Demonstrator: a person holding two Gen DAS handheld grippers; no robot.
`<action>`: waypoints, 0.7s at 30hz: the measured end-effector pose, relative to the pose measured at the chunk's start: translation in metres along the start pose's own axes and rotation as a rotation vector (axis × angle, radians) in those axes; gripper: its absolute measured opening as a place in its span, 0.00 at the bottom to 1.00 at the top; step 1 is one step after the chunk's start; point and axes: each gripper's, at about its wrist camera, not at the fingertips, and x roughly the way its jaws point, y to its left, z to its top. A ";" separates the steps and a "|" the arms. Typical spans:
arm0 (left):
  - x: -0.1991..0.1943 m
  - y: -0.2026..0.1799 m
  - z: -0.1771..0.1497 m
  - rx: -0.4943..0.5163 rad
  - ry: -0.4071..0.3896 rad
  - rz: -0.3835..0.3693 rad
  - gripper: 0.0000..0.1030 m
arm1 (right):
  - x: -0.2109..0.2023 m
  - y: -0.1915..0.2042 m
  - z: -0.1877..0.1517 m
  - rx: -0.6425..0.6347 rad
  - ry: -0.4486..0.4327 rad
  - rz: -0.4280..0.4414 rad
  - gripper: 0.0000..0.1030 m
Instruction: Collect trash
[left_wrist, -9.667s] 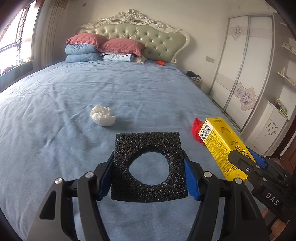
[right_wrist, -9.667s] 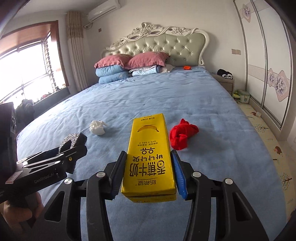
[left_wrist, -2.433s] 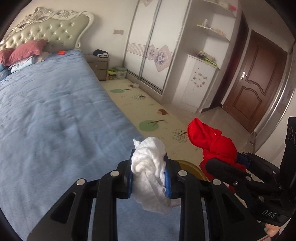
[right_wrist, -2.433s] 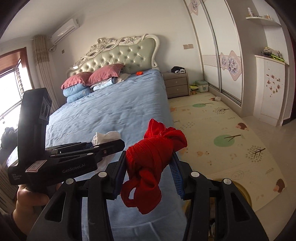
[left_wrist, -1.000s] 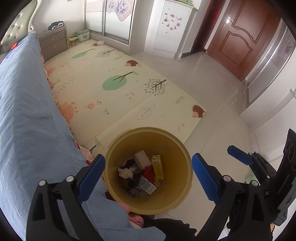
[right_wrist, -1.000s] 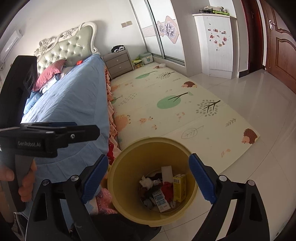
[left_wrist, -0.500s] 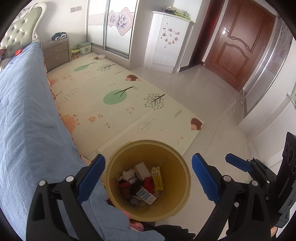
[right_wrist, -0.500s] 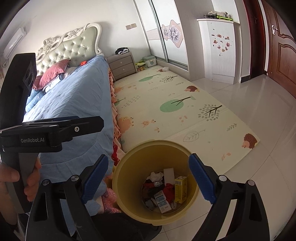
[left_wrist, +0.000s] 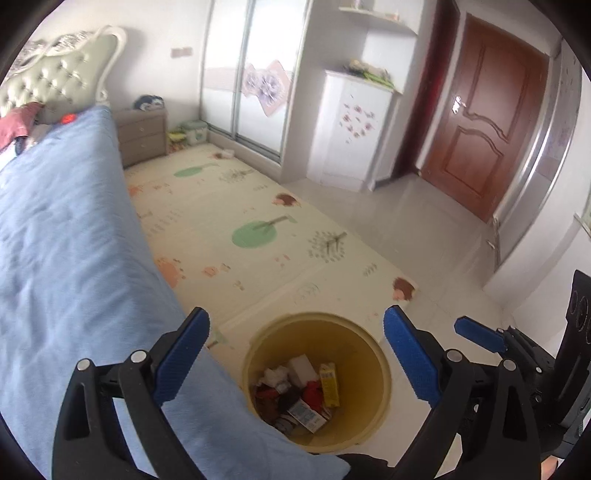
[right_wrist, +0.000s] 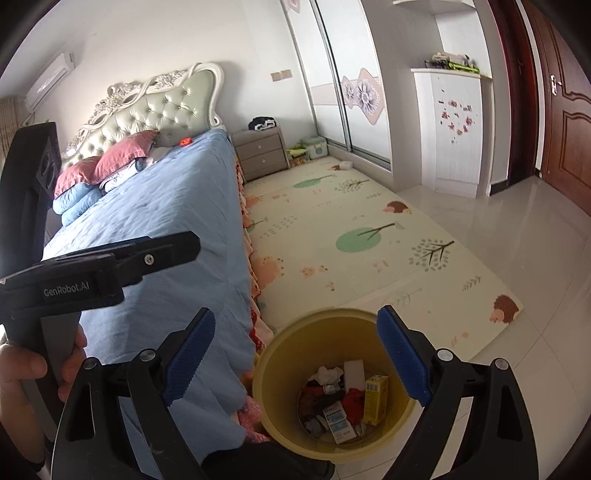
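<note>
— Where is the trash?

— In the yellow bin (left_wrist: 373, 417), low in the centre of both views, on the floor against the foot corner of the bed (left_wrist: 66, 258). Inside lie a yellow carton (right_wrist: 376, 398) standing at the right, a red cloth (right_wrist: 352, 402), a white crumpled tissue (right_wrist: 327, 374), a white block (right_wrist: 354, 369) and a small printed box (right_wrist: 338, 422).

— And the left claw (left_wrist: 295, 354)?

— Spread wide, blue pads far apart, holding nothing; the bin shows between them.

— The right claw (right_wrist: 295, 354)?

— The same: wide apart and empty, framing the bin from above. It also shows at the right edge of the left view.

— Anything else?

— A hand (right_wrist: 26, 373) at the lower left of the right view grips the left tool's handle. A patterned play mat (right_wrist: 351, 236) covers the floor beside the bed, reaching up to a grey nightstand (right_wrist: 262, 153).
</note>
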 end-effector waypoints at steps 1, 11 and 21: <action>-0.009 0.005 0.000 -0.009 -0.027 0.011 0.93 | -0.001 0.005 0.001 -0.008 -0.008 0.000 0.86; -0.081 0.062 -0.005 -0.077 -0.204 0.185 0.96 | -0.015 0.061 0.015 -0.074 -0.145 0.019 0.91; -0.148 0.131 -0.029 -0.127 -0.288 0.360 0.96 | -0.015 0.140 0.027 -0.199 -0.220 0.111 0.92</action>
